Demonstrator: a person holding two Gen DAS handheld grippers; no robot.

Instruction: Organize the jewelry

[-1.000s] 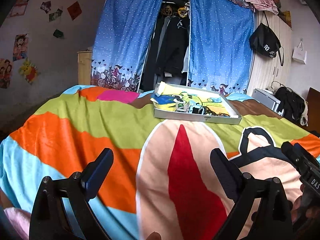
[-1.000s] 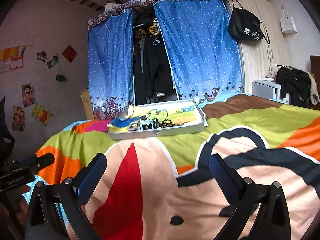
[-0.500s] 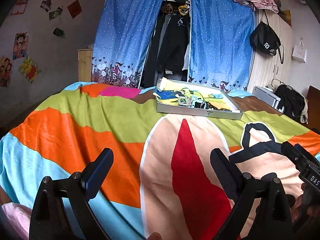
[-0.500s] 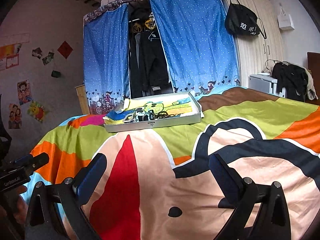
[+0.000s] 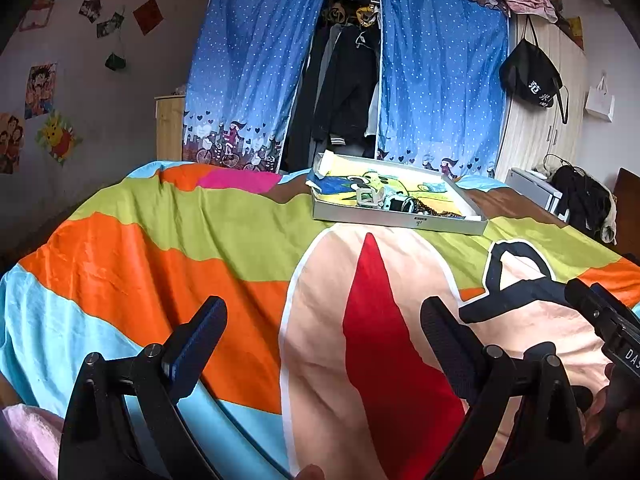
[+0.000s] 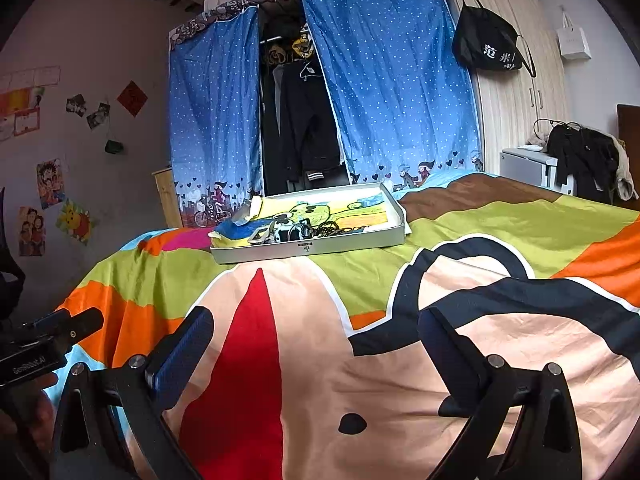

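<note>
One shallow grey tray (image 5: pixel 400 222) sits on the far part of the bed, lined with a yellow cartoon cloth (image 5: pixel 404 188); in its near half lies a small heap of jewelry (image 6: pixel 304 232): dark beads, what looks like a watch, and a pale band, too tangled to count. The tray rests flat on the bedspread (image 5: pixel 224 248), a sheet of orange, green, cyan and peach patches with a red wedge.

Two tools hover low over the near end of the bed, well apart from the tray. The left tool (image 5: pixel 322 330) has its jaws spread wide with nothing between them, and the right tool (image 6: pixel 316 338) is likewise wide and empty. Nothing lies on the bedspread between them and the tray.

Beyond the bed hang two blue dotted curtains (image 6: pixel 392 92) parted on dark clothes (image 6: pixel 304 120). One black bag (image 6: pixel 486 46) hangs on the wooden wardrobe at the right.
</note>
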